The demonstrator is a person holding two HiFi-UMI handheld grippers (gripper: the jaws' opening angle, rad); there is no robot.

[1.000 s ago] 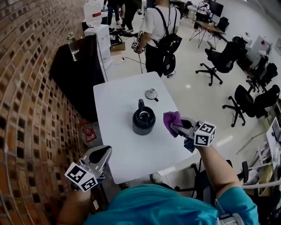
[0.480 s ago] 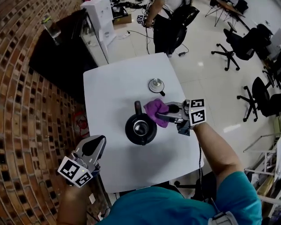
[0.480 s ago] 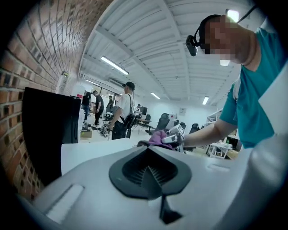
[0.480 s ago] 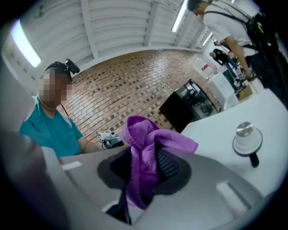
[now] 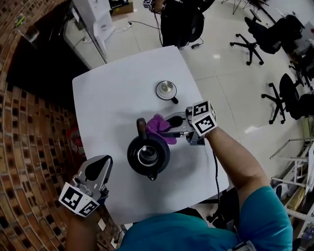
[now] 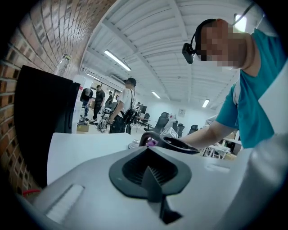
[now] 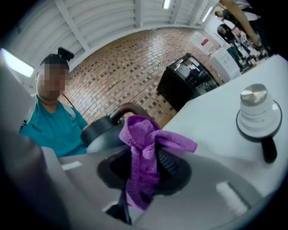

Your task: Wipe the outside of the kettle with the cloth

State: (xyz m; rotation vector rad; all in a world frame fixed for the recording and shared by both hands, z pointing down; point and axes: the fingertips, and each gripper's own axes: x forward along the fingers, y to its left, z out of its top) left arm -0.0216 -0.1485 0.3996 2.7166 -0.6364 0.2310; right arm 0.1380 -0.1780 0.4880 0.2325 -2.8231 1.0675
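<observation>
A black kettle (image 5: 148, 156) stands lidless on the white table (image 5: 117, 93), its handle (image 5: 141, 126) toward the far side. My right gripper (image 5: 164, 125) is shut on a purple cloth (image 5: 159, 127), which rests against the kettle's upper right side by the handle. In the right gripper view the cloth (image 7: 142, 155) hangs bunched between the jaws, with the kettle (image 7: 105, 128) just behind. My left gripper (image 5: 96, 168) hovers at the table's near left edge, shut with nothing in it; its view shows the kettle (image 6: 173, 144) ahead.
The kettle's lid (image 5: 167, 91), silver-knobbed, lies on the table beyond the kettle, and shows at the right (image 7: 256, 119) in the right gripper view. A brick wall runs along the left. Office chairs (image 5: 272, 34) and a standing person (image 5: 179, 14) are past the table.
My right gripper has carried the cloth left, from beside the kettle onto its upper side near the handle. The head camera has tilted further down. The left gripper has barely moved.
</observation>
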